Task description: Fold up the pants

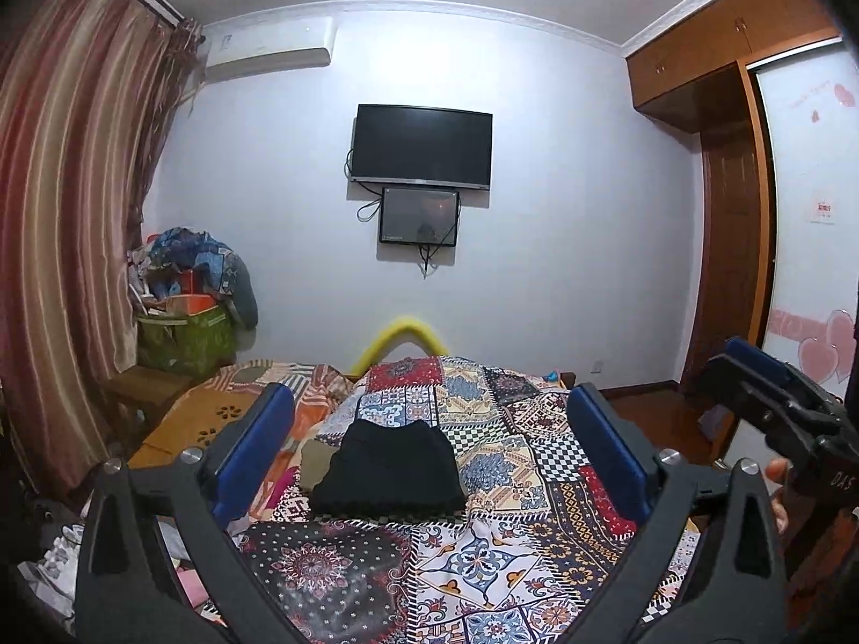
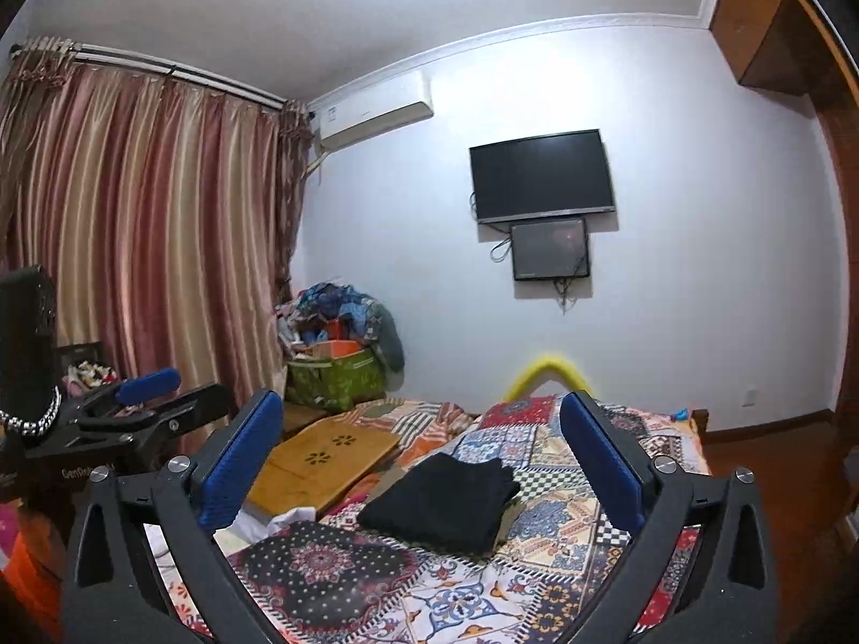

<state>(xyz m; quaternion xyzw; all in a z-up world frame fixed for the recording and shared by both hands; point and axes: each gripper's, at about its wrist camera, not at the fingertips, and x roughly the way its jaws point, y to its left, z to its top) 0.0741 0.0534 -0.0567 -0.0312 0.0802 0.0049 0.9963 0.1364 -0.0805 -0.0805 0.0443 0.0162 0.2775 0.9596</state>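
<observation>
Black pants (image 1: pixel 389 469) lie folded into a compact rectangle on the patchwork bedspread (image 1: pixel 483 553); they also show in the right wrist view (image 2: pixel 443 502). My left gripper (image 1: pixel 429 451) is open and empty, held above the bed with the pants between its blue pads but apart from them. My right gripper (image 2: pixel 421 461) is open and empty, also raised above the bed short of the pants. The right gripper shows at the right edge of the left wrist view (image 1: pixel 773 402); the left gripper shows at the left of the right wrist view (image 2: pixel 134 408).
A wooden lap table (image 2: pixel 322 461) lies on the bed left of the pants. A green bag piled with clothes (image 1: pixel 188 333) stands in the corner by striped curtains (image 1: pixel 70 214). A TV (image 1: pixel 421 146) hangs on the far wall. A wardrobe (image 1: pixel 725 247) stands right.
</observation>
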